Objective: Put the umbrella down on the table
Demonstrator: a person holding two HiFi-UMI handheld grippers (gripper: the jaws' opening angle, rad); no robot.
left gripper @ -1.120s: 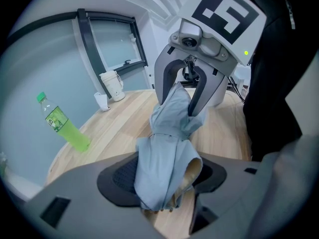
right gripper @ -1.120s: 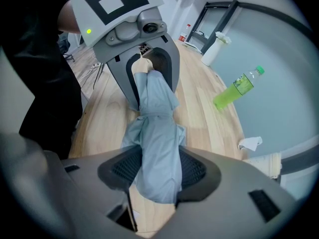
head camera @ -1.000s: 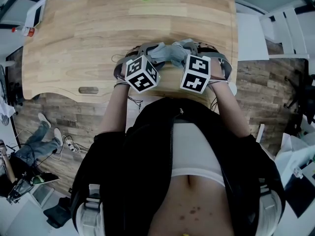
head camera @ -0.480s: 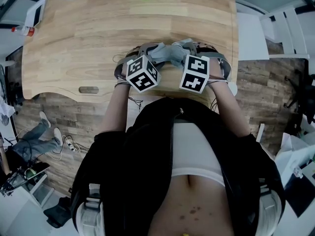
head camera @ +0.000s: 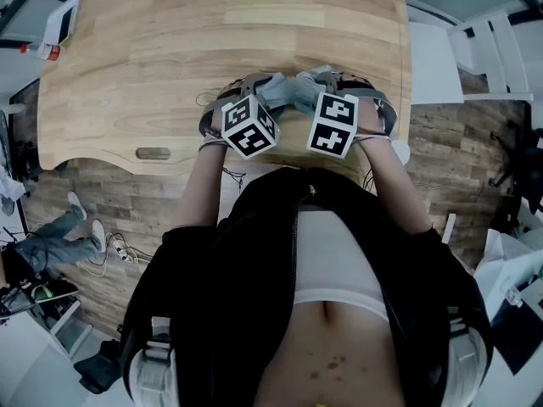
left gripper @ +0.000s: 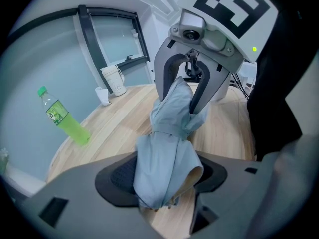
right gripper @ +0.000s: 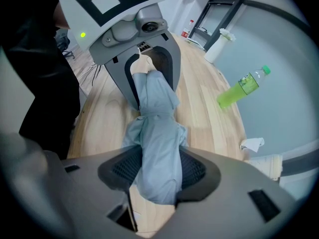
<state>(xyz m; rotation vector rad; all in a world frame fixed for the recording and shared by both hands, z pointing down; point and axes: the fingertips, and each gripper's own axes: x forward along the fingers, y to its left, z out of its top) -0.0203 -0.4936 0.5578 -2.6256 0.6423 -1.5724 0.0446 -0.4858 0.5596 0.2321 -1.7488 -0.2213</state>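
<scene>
We see the umbrella (left gripper: 167, 148) folded into a pale grey-blue bundle; its cloth is creased and bunched, a strap of the same cloth cinches it round the middle, and at one end a fold turns back to show a tan inner side. It hangs lengthwise between the two tongs, low over the near edge of the table (head camera: 153, 66), just in front of the person's body; we cannot tell whether it touches the wood.

The left gripper (left gripper: 164, 178) has its jaws closed onto one end, the dark ribbed pads pressing the cloth from both sides. The right gripper (right gripper: 159, 173) clamps the other end, its jaws standing fairly wide because the bundle fills the gap between them. Each bears a cube with black-and-white square markers, patterns only, no words we can read.

Farther out on the pale wooden table a bottle (left gripper: 62, 118) of bright green drink leans in the wide-angle view; it has a green cap and a green-and-white label whose print is too small to read. Near it at the far edge stand a white jug (left gripper: 113, 79) and a small white cup (left gripper: 102, 96); a crumpled tissue (right gripper: 251, 144) lies well apart from them.
</scene>
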